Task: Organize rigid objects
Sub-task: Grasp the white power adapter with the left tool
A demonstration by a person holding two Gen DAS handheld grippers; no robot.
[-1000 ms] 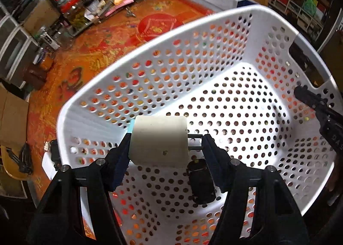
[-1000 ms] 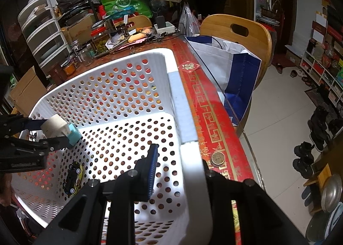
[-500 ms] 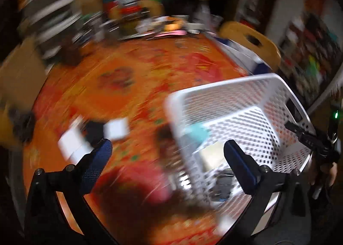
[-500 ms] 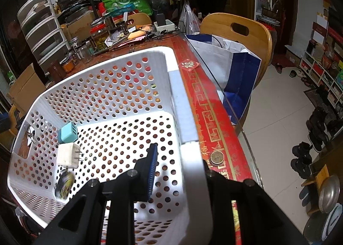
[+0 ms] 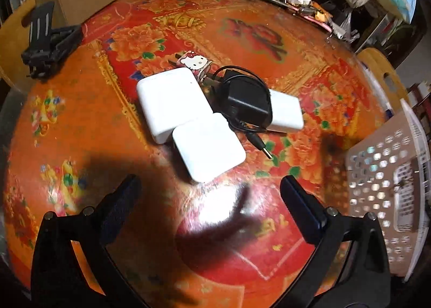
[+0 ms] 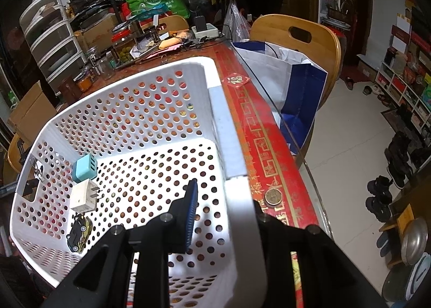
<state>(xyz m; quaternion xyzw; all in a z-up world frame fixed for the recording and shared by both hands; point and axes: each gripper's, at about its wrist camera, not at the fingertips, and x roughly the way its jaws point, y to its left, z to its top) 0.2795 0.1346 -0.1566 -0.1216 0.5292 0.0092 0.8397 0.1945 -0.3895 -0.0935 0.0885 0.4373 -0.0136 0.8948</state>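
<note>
**Left gripper wide over charger pile, right clamped on basket rim**

The left gripper [image 5: 207, 189] has just opened wide, empty, near a white power bank [image 5: 208, 146] in the tabletop pile. The right gripper [image 6: 223, 211] pinches the white basket [image 6: 234, 146] wall. Inside, far left, lie a teal charger [image 6: 84, 168], white plug [image 6: 83, 197] and toy car [image 6: 78, 232].

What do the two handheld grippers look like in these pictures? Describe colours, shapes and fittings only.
Both are black. The left gripper has two angular arms studded with small silver bolt heads and ending in dark blue textured pads. The right gripper has the same black frame, silver bolts and a ribbed blue pad. No cables, markings or sleeves show.
</note>
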